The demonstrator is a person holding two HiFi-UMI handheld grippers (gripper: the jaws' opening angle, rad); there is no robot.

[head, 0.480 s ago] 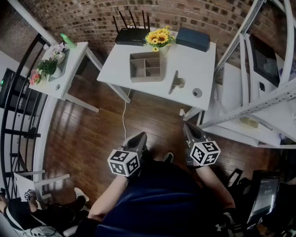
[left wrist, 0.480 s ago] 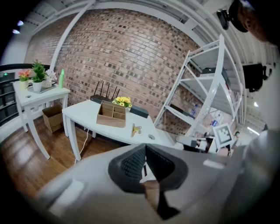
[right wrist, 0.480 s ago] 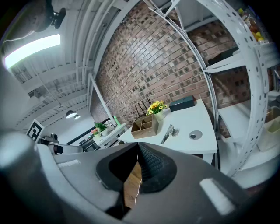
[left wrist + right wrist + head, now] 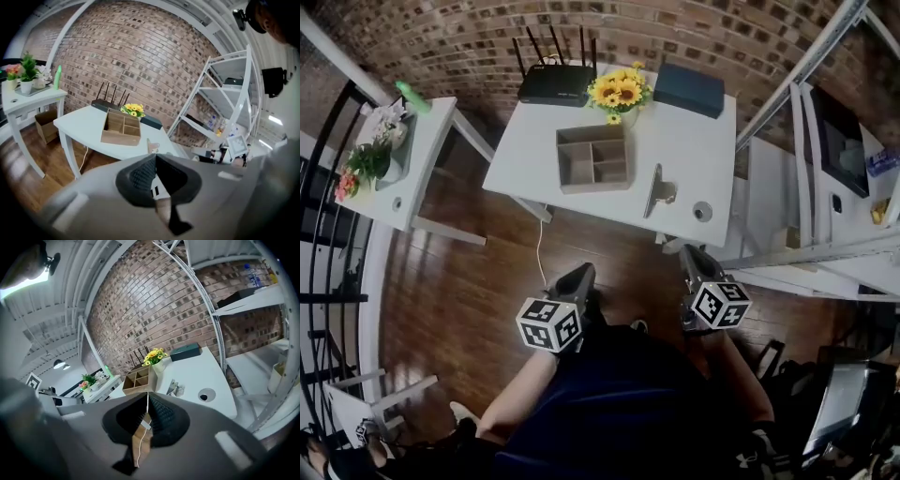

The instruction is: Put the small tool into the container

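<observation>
White desk [image 4: 694,141]: carries a divided wooden container [image 4: 593,157] near its centre.
Small tool [image 4: 659,190]: lies on the desk at the container's 4 o'clock, near it but not touching.
Sunflowers [image 4: 617,91] at the container's 12 o'clock, router [image 4: 555,84] at 11, dark box [image 4: 694,77] at 2.
Left gripper [image 4: 579,274], right gripper [image 4: 692,253]: off the desk's 6 o'clock edge, over the wooden floor [image 4: 469,281]. Fingers on both are closed together and grip nothing.

The white rectangular table [image 4: 694,141] and its brown wooden compartmented container [image 4: 593,159] now sit lower in the head view, while the small white side table [image 4: 427,141] has slid left.
</observation>
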